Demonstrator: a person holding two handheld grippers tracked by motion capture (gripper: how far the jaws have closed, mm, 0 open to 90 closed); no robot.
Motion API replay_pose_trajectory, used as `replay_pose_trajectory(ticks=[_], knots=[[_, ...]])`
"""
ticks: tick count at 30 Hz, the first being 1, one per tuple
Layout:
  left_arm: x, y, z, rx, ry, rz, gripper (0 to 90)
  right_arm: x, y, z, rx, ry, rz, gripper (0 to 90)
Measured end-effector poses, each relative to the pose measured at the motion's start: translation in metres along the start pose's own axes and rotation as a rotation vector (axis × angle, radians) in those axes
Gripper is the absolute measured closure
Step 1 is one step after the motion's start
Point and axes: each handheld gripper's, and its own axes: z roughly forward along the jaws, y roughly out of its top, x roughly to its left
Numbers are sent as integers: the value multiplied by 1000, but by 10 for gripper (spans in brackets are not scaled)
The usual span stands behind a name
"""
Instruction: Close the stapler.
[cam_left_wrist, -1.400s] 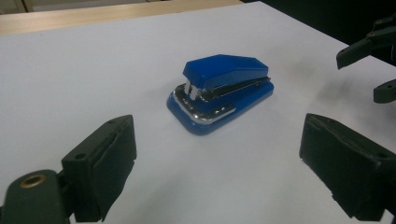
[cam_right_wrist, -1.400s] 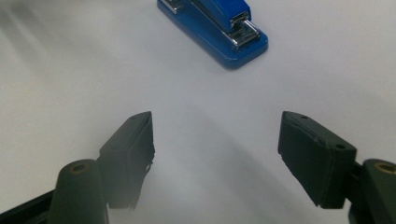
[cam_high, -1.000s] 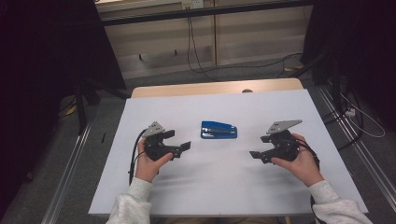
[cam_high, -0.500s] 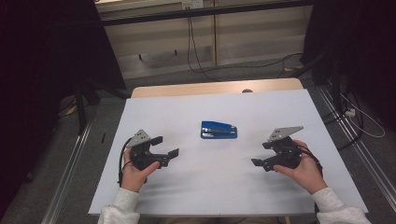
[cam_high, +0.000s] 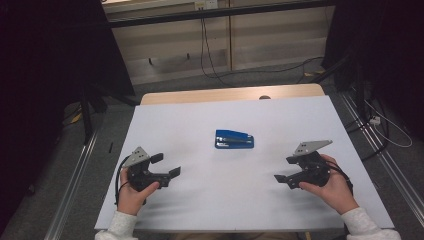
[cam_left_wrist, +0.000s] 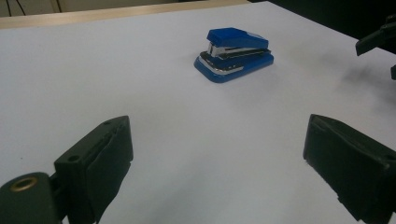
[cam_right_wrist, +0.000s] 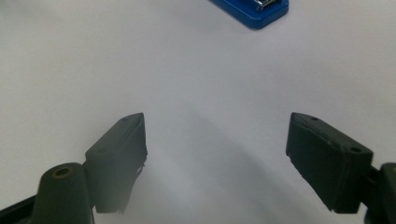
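Observation:
A small blue stapler (cam_high: 234, 139) lies shut near the middle of the white table (cam_high: 200, 120). The left gripper view has the stapler (cam_left_wrist: 235, 53) well ahead of the jaws, and the right gripper view catches its blue end (cam_right_wrist: 254, 10) at the top edge. My left gripper (cam_high: 165, 165) is held at the front left, open, with nothing between its jaws. At the front right my right gripper (cam_high: 286, 169) is open too, jaws wide apart over bare table. Both grippers (cam_left_wrist: 217, 154) (cam_right_wrist: 215, 154) stand apart from the stapler.
A strip of bare wood (cam_high: 225, 94) runs along the table's far edge. Beyond it on the grey floor lie cables (cam_high: 220, 75). Metal rails (cam_high: 75, 200) flank the table on both sides.
Both hands have drawn back toward the table's front edge, the left one also sliding outward to the left. The stapler has not moved.

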Motion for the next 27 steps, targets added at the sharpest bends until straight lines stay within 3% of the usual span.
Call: replay_pose_trajectory(ticks=[14,27], knots=[[6,-14,-22,-4,19,0,84,-2,-8,-7,-2,0,15,188],[7,-17,-22,-6,23,4,85,-1,-7,-3,14,-2,-6,187]])
